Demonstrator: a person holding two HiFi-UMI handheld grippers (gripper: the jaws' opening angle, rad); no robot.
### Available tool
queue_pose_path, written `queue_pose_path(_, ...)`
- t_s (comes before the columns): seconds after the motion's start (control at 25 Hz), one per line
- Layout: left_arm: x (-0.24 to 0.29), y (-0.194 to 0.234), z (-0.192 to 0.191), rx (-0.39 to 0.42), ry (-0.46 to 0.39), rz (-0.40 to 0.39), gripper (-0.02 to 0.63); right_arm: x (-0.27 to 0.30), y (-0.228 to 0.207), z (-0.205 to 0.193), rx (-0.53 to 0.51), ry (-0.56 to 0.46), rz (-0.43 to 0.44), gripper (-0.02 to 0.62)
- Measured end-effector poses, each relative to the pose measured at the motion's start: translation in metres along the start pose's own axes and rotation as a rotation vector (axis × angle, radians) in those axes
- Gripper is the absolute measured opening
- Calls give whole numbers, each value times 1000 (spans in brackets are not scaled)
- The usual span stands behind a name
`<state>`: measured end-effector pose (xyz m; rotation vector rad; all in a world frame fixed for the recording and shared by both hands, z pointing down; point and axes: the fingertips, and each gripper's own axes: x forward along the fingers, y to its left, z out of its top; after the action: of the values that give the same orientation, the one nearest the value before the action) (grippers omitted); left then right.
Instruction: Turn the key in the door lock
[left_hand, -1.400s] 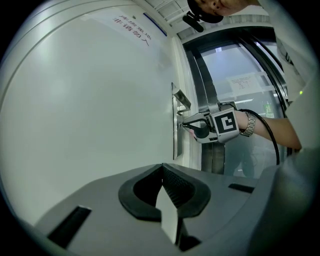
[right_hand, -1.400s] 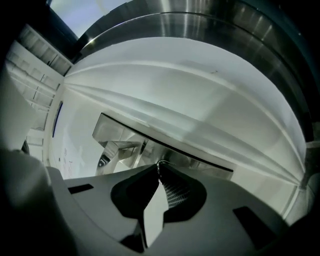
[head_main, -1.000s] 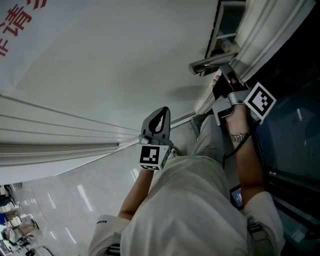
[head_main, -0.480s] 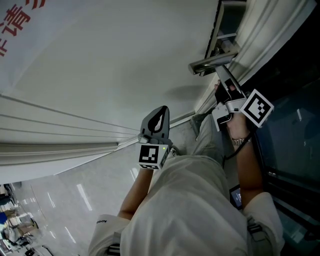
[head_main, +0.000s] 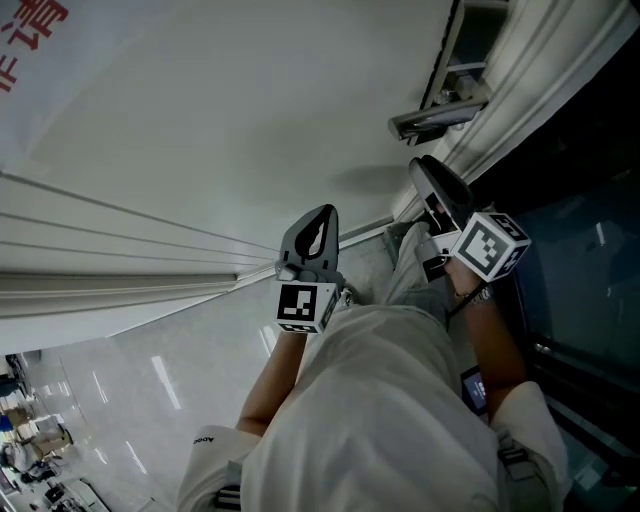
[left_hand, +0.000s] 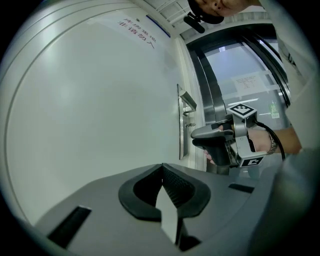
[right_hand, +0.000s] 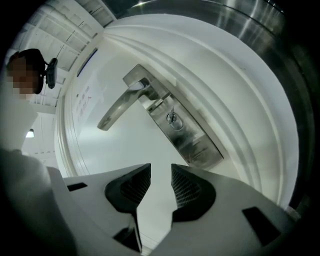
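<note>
Right gripper view: one door lock (right_hand: 172, 119)

Head view: from above, facing steeply down the white door (head_main: 200, 120); door handle (head_main: 437, 118) far.
Left gripper view: level along the door; right gripper (left_hand: 196, 136) and lock plate (left_hand: 181, 125) farther off.
Right gripper view: near the lock plate (right_hand: 185, 132), facing it.
Shared by all: door handle.

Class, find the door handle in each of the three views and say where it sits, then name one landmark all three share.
Head view: the door handle is at upper right, near the door's edge.
Left gripper view: the handle is small, right of centre, jutting from the door's edge.
Right gripper view: the handle is large, upper left of centre, slanting down-left.
Shared landmark: the white door that carries it.
</note>
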<state>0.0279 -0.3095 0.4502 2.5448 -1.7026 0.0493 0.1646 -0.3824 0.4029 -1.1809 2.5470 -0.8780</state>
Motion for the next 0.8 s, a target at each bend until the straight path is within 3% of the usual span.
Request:
queue_pose_path(0.08, -3, 1, 0, 0, 0, 5, 9, 1, 10, -9, -37, 22, 40, 107)
queue_pose_path(0.16, -7, 3, 0, -1, -1, 13, 9, 1, 24, -18, -76, 31, 94, 5)
queue_pose_path(0.4, -19, 5, 7, 11, -13, 17, 9, -6, 62, -36, -267, 44, 242, 3)
queue_pose_path(0.68, -18, -19, 9, 27, -27, -48, 9, -20, 69, -40, -423, 33, 225, 3)
queue_pose_path(0.8, -16, -34, 8, 28, -11, -94, 9, -32, 68, -38, -444, 33, 202, 3)
